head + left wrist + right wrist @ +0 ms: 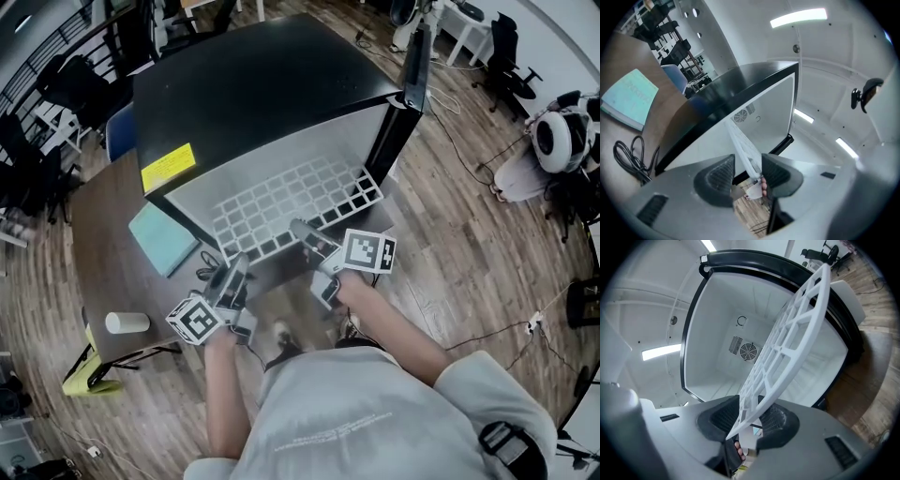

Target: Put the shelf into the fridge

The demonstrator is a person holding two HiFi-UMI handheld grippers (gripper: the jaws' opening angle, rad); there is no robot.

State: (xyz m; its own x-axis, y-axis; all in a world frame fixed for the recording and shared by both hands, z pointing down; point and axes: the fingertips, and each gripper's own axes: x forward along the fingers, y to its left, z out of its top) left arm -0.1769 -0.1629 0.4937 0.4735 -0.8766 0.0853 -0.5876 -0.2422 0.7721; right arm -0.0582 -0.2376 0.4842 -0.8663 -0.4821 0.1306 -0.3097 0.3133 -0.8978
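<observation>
A black fridge (253, 84) stands with its mouth facing me, its door (412, 70) swung open at the right. The white grid shelf (291, 202) lies level in the mouth, its near edge sticking out. My left gripper (236, 267) is at the shelf's near left edge and my right gripper (302, 230) at its near middle. In the left gripper view the shelf (743, 145) runs edge-on between the open left gripper (747, 171), with a gap at one pad. In the right gripper view the shelf (787, 348) slants loosely through the open right gripper (752, 420), the white interior and its fan (749, 352) behind.
A teal book (161, 239) and a black cable (630, 157) lie on the brown table (103, 253) left of the fridge. A white cylinder (127, 322) lies near the table's front. Office chairs and cables stand on the wooden floor (450, 244) at the right.
</observation>
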